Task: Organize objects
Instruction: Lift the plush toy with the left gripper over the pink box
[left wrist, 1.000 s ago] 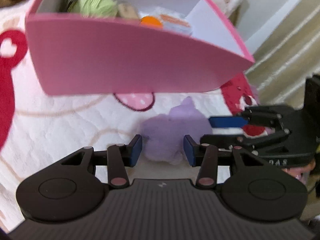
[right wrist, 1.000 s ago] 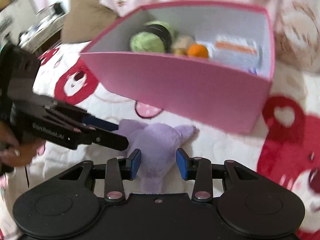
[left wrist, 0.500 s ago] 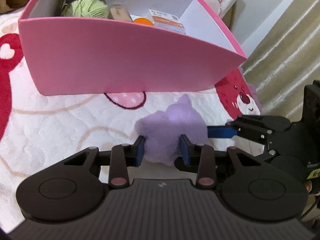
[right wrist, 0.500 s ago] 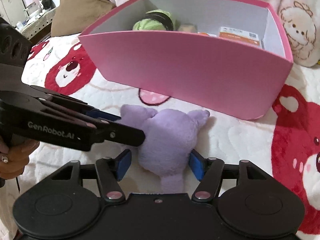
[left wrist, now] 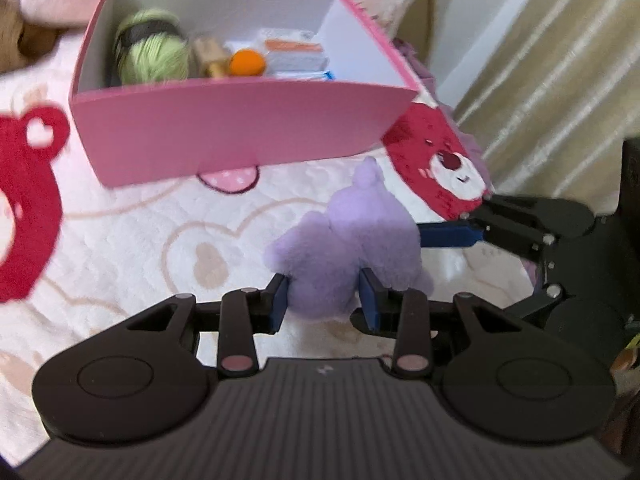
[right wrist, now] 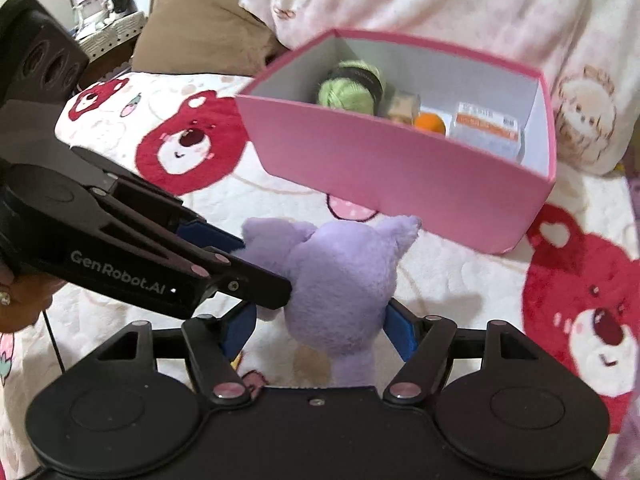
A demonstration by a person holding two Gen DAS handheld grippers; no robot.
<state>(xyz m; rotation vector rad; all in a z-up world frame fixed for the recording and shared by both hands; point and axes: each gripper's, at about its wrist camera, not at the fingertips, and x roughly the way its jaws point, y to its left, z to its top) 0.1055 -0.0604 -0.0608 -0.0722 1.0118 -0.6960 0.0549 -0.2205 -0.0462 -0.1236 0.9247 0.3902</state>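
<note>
A purple plush toy (left wrist: 344,248) (right wrist: 340,276) is held above the bear-print blanket, in front of the pink box (left wrist: 240,132) (right wrist: 400,172). My left gripper (left wrist: 323,300) is shut on one side of the plush. My right gripper (right wrist: 318,326) is shut on its lower body, pads pressed on both sides. Each gripper shows in the other's view, the right one (left wrist: 452,236) and the left one (right wrist: 224,252). The box holds a green yarn ball (left wrist: 154,52), a small wooden item (left wrist: 210,54), an orange ball (left wrist: 247,63) and a white packet (left wrist: 296,54).
The blanket (left wrist: 120,248) with red bears covers the bed. A beige curtain (left wrist: 540,60) hangs at the right. A brown pillow (right wrist: 200,28) and a pale printed cushion (right wrist: 460,4) lie behind the box.
Both grippers have risen and drawn back from the box with the plush between them. The right gripper's pads have closed in on the plush. The box now looks farther and lower.
</note>
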